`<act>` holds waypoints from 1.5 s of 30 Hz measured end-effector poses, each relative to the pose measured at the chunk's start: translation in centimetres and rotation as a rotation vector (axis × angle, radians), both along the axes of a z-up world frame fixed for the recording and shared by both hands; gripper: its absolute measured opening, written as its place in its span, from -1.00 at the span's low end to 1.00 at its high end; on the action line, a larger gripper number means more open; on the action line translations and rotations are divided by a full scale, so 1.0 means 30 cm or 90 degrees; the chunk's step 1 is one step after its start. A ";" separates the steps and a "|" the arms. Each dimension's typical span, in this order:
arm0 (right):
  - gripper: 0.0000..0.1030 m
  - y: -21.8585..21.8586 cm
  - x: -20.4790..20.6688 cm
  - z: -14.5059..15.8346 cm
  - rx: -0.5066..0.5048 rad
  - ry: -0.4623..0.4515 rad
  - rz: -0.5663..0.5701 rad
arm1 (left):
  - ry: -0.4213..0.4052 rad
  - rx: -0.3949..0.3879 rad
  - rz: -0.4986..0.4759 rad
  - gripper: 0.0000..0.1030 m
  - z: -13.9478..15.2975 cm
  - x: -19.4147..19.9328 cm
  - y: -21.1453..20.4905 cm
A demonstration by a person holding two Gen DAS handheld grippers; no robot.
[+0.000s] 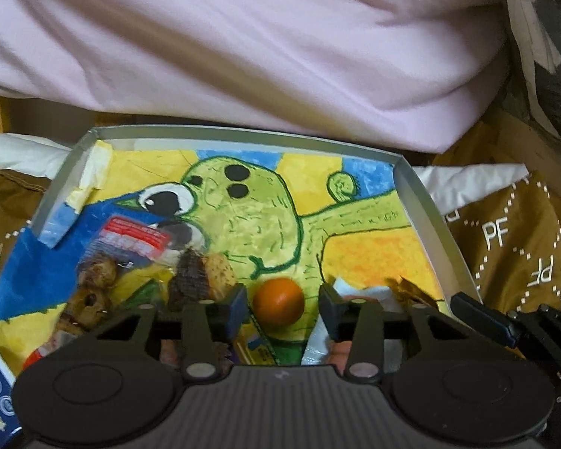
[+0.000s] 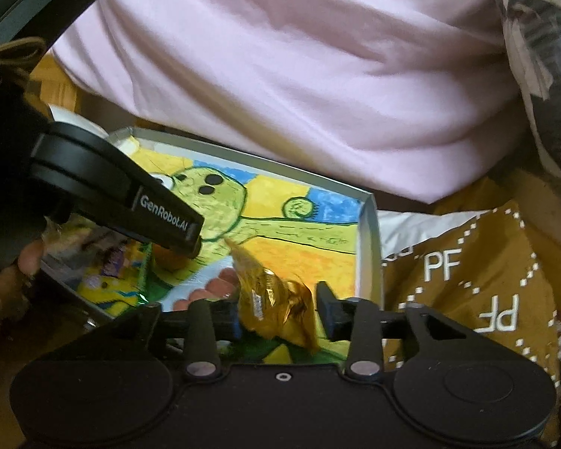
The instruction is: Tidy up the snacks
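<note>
Left hand-held gripper is hovering low over the shallow grey box, jaws standing wide apart. A small orange ball-shaped snack is lying between the fingers, touching neither. It is resting on the painted paper lining the box floor: green figure on yellow and blue.

Left of that gripper, a clear packet of brown cookies with a red and blue label is lying over the box's left side. A white wrapper is showing just behind the right finger.

Right hand-held gripper is also over the box, near its right wall. Jaws are parted, with a crinkled gold-foil snack packet sitting between them. It is touching the left finger; a gap is showing at the right finger. Whether it is gripped, cannot tell.

Brown cloth printed "PF" is lying beside the box. A person's pink shirt is filling the background.
</note>
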State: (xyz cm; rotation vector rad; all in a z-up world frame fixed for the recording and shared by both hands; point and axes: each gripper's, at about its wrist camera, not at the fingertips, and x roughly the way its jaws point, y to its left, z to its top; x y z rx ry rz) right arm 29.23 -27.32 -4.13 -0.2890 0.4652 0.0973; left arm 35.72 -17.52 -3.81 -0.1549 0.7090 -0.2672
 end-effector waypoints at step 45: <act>0.99 0.120 -0.798 0.327 0.213 -0.222 -0.003 | -0.263 0.022 0.093 0.99 0.340 -0.803 0.435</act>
